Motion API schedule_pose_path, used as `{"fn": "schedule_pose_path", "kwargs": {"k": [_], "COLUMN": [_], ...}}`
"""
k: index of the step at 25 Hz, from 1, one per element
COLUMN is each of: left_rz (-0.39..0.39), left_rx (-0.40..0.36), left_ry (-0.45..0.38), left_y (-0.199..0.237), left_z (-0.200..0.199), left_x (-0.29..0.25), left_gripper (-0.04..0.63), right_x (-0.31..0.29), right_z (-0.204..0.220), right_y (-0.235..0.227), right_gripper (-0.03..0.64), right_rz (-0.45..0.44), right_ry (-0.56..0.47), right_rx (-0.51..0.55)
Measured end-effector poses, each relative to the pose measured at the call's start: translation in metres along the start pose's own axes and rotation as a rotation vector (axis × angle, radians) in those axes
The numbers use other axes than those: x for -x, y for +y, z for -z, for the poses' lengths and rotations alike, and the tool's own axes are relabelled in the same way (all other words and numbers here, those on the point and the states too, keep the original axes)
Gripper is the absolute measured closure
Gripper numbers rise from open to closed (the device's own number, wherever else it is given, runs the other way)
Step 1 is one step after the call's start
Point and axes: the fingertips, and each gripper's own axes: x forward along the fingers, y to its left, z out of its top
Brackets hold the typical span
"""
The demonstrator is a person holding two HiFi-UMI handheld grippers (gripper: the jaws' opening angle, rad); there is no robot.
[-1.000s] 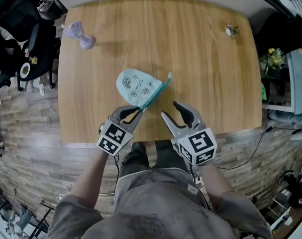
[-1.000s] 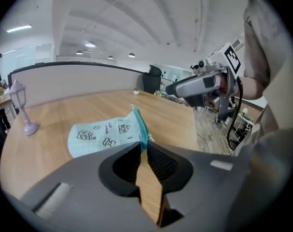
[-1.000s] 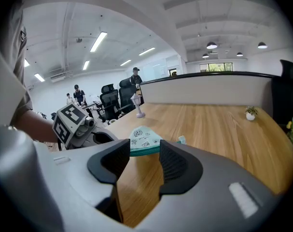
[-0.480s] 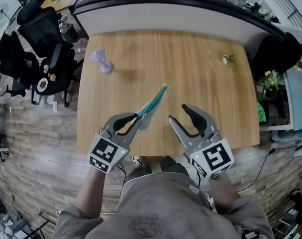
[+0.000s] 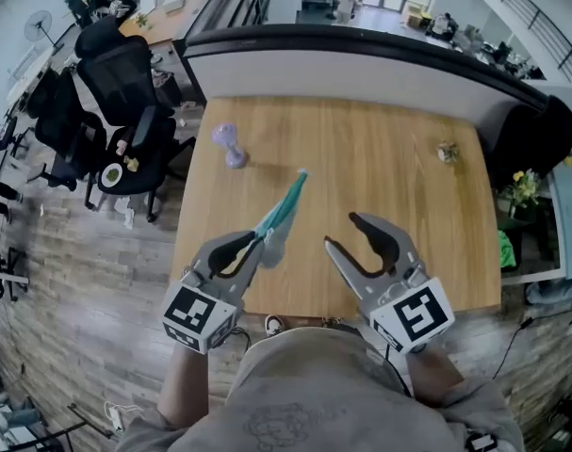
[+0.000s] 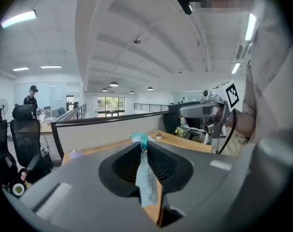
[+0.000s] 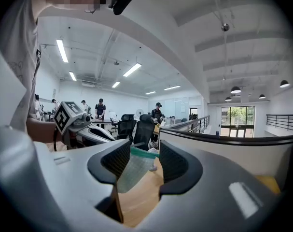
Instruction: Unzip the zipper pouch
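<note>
Light oak rectangular table top (image 5: 389,177) fills the middle of the head view, with a dark-capped grey curved partition wall (image 5: 361,59) along its far edge and black mesh office chairs (image 5: 125,88) on the floor at its left. Left gripper (image 5: 257,240) is over the near left part of the table. In the left gripper view its ribbed jaws (image 6: 142,146) stand nearly together, clenched on the pale blue fabric zipper pouch with teal zipper edge (image 5: 281,210). The pouch (image 6: 146,178) is pinched at its near end. It shows edge-on, slanting away and to the right from the jaws, and looks lifted clear of the wood. Right gripper (image 5: 342,231) is just to the right of the pouch, not touching it. Jaws are wide apart and nothing is gripped. In the right gripper view (image 7: 145,151) the pouch (image 7: 134,168) shows only through the gap, beyond the pads. Small lilac hourglass-shaped object (image 5: 229,146) stands near the far left corner. Tiny pale ornament (image 5: 445,151), detail too small to tell, sits near the far right edge.
</note>
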Motion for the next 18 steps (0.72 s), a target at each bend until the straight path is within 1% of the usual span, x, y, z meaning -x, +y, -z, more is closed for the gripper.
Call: {"fn": "schedule_pose_path", "kwargs": {"k": [4, 5, 7, 9, 14, 16, 18], "left_rz": [-0.024, -0.030, -0.036, -0.037, -0.031, -0.015, 0.010], "left_rx": [0.026, 0.030, 0.037, 0.045, 0.061, 0.071, 0.088], "left_ry": [-0.007, -0.006, -0.002, 0.002, 0.001, 0.004, 0.003], "left_y": [0.003, 0.004, 0.006, 0.008, 0.008, 0.004, -0.002], "left_z": [-0.002, -0.002, -0.001, -0.001, -0.006, -0.007, -0.008], "left_x": [0.011, 0.013, 0.015, 0.017, 0.016, 0.014, 0.013], "left_gripper": [0.552, 0.552, 0.552, 0.552, 0.552, 0.552, 0.552], "right_x": [-0.007, -0.009, -0.013, -0.018, -0.028, -0.034, -0.038], "right_z": [-0.001, -0.001, -0.004, -0.007, -0.001, 0.000, 0.000], "right_y": [0.009, 0.013, 0.022, 0.033, 0.059, 0.069, 0.077], "right_gripper": [0.417, 0.417, 0.417, 0.417, 0.417, 0.417, 0.417], "right_rz": [-0.053, -0.081, -0.167, -0.251, -0.368, -0.413, -0.444], "right_ry": [0.000, -0.002, -0.019, -0.030, 0.060, 0.066, 0.063], "right_rx": [0.002, -0.010, -0.046, -0.051, 0.066, 0.115, 0.197]}}
